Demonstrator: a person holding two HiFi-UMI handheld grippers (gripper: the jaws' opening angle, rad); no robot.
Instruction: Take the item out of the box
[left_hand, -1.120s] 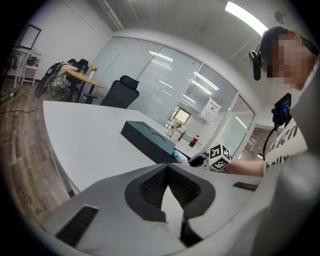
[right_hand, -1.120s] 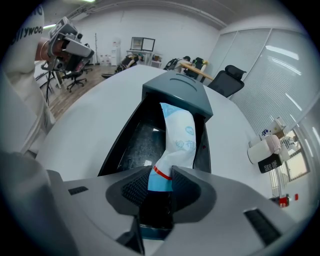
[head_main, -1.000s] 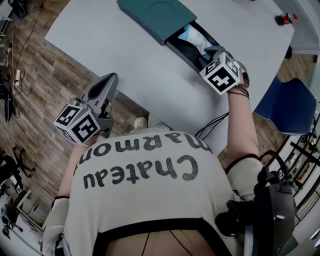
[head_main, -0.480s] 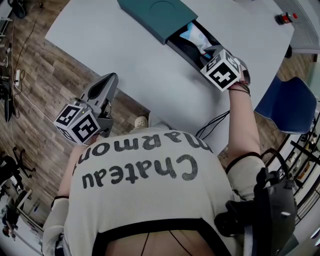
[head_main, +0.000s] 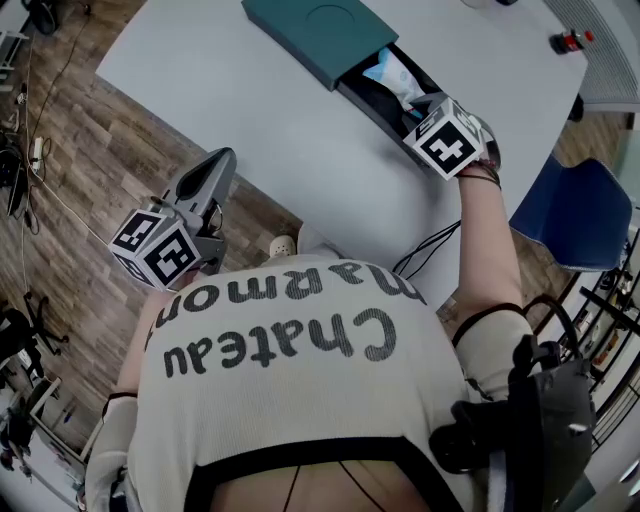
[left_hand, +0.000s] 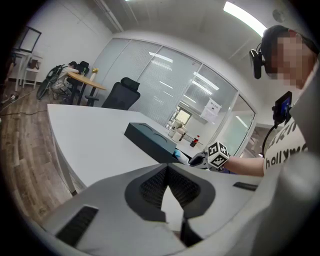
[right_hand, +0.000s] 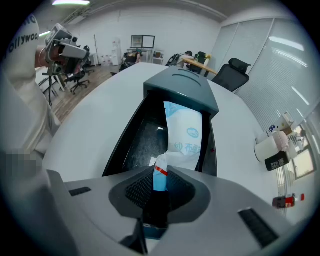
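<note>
The right gripper (right_hand: 160, 181) reached into the open end of the box (right_hand: 131, 142), a dark tray slid partly out of its teal sleeve (right_hand: 182, 87) on the white table (head_main: 250, 110). Its jaws were closing, narrow, pinching the near end of the white and blue packet (right_hand: 186, 132). The rest of the packet was inside the tray, apparently leaning on the right wall, though its underside was hidden. The left gripper (left_hand: 167, 170) hung off the table's edge, tips together, holding nothing.
</note>
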